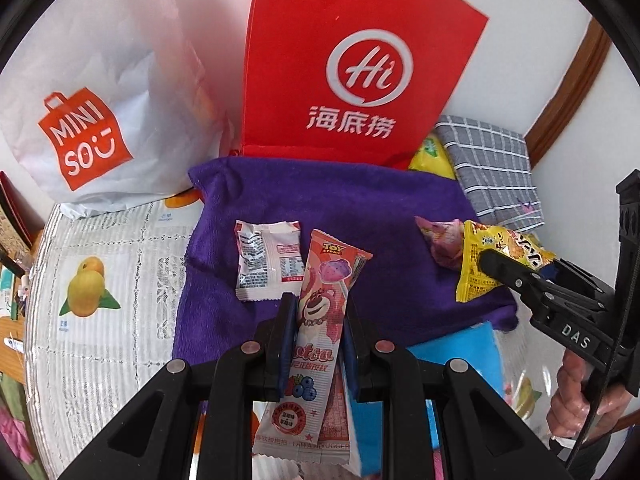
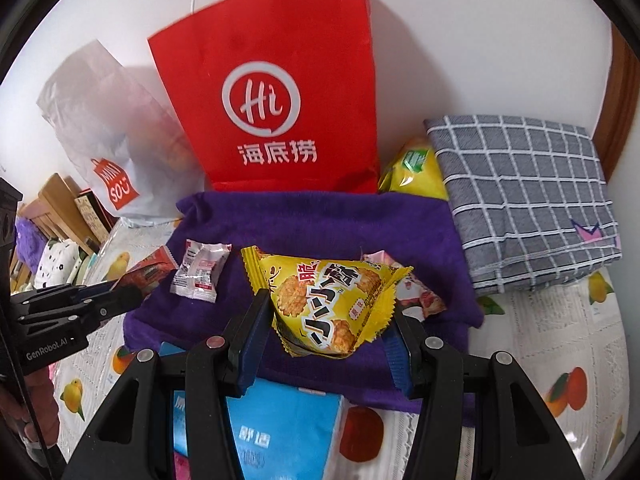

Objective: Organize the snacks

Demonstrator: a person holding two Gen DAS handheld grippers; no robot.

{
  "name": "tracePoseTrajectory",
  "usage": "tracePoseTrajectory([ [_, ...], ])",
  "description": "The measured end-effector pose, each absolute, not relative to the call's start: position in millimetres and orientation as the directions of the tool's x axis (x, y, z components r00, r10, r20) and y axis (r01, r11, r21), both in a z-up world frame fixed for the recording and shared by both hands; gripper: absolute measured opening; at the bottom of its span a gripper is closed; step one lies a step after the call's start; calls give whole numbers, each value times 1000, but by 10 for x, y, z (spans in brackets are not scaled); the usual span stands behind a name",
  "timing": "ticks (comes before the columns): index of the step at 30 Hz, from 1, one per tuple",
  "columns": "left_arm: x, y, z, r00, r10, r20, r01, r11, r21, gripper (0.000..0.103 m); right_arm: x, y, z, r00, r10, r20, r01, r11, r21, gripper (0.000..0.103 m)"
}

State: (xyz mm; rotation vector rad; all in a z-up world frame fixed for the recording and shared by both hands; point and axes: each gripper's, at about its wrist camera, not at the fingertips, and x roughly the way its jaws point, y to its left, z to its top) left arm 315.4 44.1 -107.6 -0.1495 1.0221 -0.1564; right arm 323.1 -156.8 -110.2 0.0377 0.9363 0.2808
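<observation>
While the left gripper (image 1: pixel 318 312) clamps a pink snack stick (image 1: pixel 320 308) above the purple towel's (image 1: pixel 392 208) near edge, the right gripper (image 2: pixel 328 320) grips a yellow cracker pack (image 2: pixel 324 304) over its middle.

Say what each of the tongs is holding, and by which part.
Left tongs: pink Toy Story snack stick, gripped across its middle. Right tongs: yellow cracker packet, gripped by its two sides.
</observation>
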Motion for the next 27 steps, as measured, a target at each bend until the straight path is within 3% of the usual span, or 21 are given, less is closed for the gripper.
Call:
tracePoseTrajectory([
  [27,3545,392,-1487,456,-203,-867,79,979,-188,21,3551,-1373,-1568,478,231,-848,-251,961,120,52],
])
